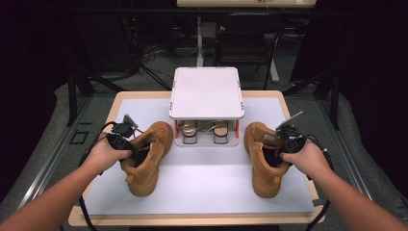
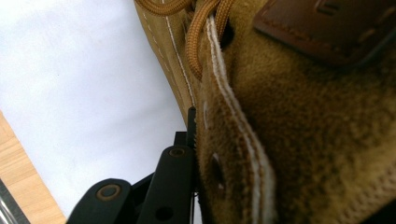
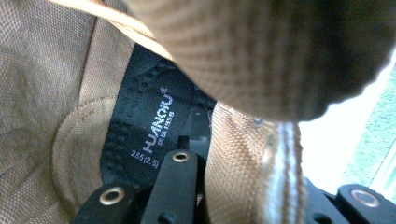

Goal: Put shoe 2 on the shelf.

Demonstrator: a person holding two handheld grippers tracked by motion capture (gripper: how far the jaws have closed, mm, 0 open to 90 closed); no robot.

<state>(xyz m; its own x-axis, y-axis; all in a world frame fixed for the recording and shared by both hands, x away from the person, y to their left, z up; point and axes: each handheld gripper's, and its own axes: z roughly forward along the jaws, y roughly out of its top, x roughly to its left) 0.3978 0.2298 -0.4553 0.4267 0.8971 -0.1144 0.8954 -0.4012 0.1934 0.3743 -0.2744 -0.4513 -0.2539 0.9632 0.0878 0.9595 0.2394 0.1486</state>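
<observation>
From the high view, the left gripper [image 1: 129,139] is at the collar of the left boot [image 1: 146,156] and the right gripper [image 1: 284,142] at the right boot [image 1: 262,159], both boots on the white mat [image 1: 202,187] flanking the shoe rack [image 1: 207,103]. In the left gripper view the jaws pinch the suede eyelet flap [image 2: 233,154] — shut on it. In the right gripper view one jaw sits inside the boot by the black insole label [image 3: 149,126], one outside — clamped on the collar wall [image 3: 243,154].

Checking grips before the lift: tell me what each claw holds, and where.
Left claw grips the left boot by its collar edge; right claw grips the right boot by its collar wall.
</observation>
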